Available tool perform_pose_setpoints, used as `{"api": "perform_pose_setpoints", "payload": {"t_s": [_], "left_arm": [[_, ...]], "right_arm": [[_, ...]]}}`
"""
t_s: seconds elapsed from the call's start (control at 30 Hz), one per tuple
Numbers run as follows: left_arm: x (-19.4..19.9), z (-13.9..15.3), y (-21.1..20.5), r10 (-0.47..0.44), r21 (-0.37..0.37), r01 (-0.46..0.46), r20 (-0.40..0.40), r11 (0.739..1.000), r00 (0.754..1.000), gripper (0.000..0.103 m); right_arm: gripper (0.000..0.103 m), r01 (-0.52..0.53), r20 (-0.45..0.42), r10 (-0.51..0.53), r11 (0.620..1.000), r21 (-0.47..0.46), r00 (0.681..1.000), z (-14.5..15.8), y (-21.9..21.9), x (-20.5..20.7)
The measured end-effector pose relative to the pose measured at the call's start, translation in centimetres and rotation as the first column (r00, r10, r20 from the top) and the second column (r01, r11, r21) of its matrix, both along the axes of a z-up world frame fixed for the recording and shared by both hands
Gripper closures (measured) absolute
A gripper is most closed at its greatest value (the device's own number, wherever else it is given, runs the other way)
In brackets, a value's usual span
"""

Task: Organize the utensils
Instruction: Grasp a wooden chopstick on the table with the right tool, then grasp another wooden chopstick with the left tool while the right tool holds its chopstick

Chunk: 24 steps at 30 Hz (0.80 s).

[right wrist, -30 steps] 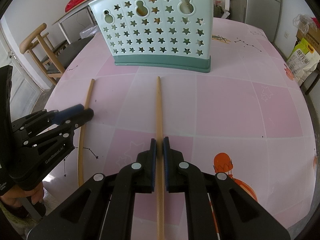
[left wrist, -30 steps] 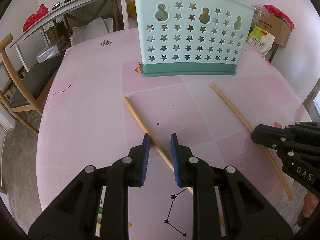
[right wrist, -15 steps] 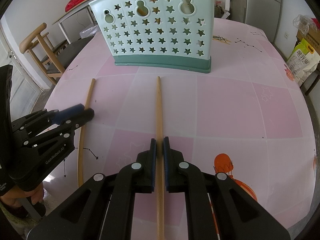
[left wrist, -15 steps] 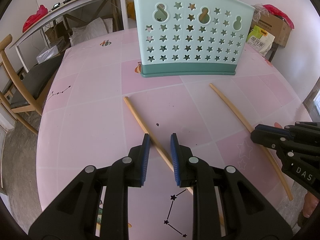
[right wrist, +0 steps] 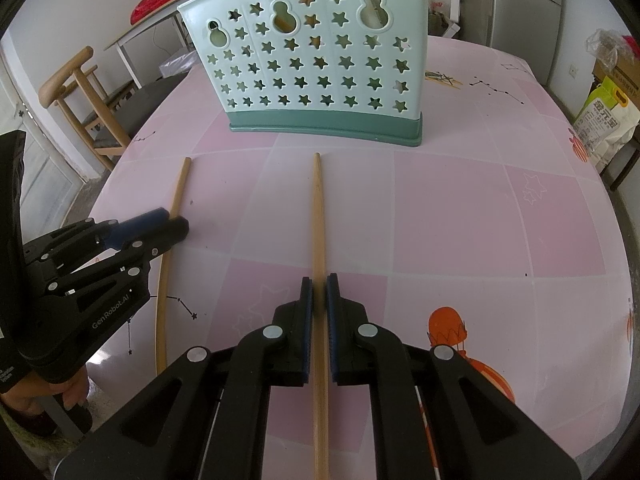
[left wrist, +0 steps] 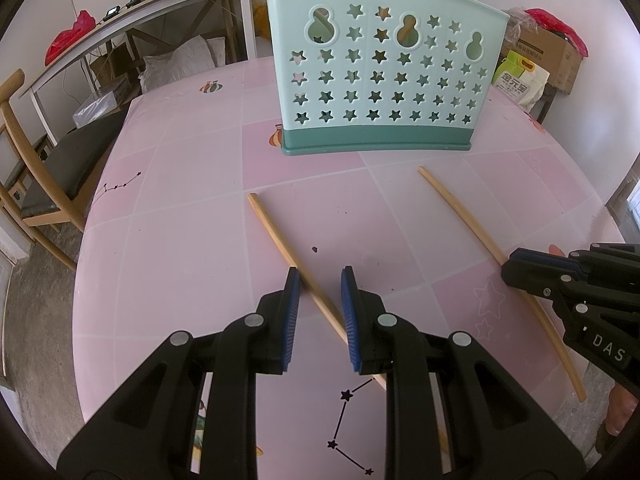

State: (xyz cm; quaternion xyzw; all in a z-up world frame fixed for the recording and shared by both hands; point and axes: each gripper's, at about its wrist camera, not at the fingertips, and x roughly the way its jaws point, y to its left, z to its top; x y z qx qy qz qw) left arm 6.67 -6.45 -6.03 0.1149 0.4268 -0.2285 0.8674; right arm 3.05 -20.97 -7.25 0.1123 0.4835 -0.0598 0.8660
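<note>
Two long wooden chopsticks lie on the pink table in front of a mint-green star-holed utensil basket (left wrist: 380,80) (right wrist: 312,60). My left gripper (left wrist: 319,276) (right wrist: 172,224) is open, its jaws a little apart. The left chopstick (left wrist: 276,232) (right wrist: 178,188) runs slantwise through the gap, meets the left pad's tip and passes under the right finger. My right gripper (right wrist: 319,280) (left wrist: 510,266) is shut on the right chopstick (right wrist: 318,208) (left wrist: 460,208), which runs straight between its pads and still rests on the table. Wooden utensils stick out of the basket's top.
The round table (right wrist: 480,220) has a pink tiled cloth with star and cartoon prints. A wooden chair (left wrist: 24,184) stands at its left edge, with a white desk (left wrist: 120,32) behind. Bags and a cardboard box (left wrist: 548,56) sit at the right. A hand holds each gripper near the front edge.
</note>
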Motion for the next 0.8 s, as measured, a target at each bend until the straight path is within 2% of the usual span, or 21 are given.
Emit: {"api": "perform_pose_setpoints", "payload": {"t_s": [0.27,0.47,0.63,0.8], "left_arm": [[-0.1,0.0,0.0,-0.009,-0.010,0.009,-0.002,1.000,1.000,0.084],[-0.6,0.1,0.2,-0.053,-0.026,0.053,-0.003,0.998,0.999,0.084],[-0.4,0.2,0.6,-0.059,-0.049,0.058,-0.022,0.997,0.998,0.084],[-0.7,0.1,0.4,-0.063,-0.042,0.062,-0.021,0.997,0.998,0.084]], "right_arm": [[0.095,-0.008,-0.010,0.008,1.000,0.005,1.000,0.0,0.1,0.3],[0.092,-0.017,-0.021,0.018,1.000,0.004,1.000,0.1,-0.5,1.8],[0.092,-0.049,-0.013,0.048,0.998,-0.032,0.999,0.1,-0.1,3.6],[0.092,-0.052,-0.003,0.052,0.996,-0.067,0.999,0.1,0.2,4.3]]}}
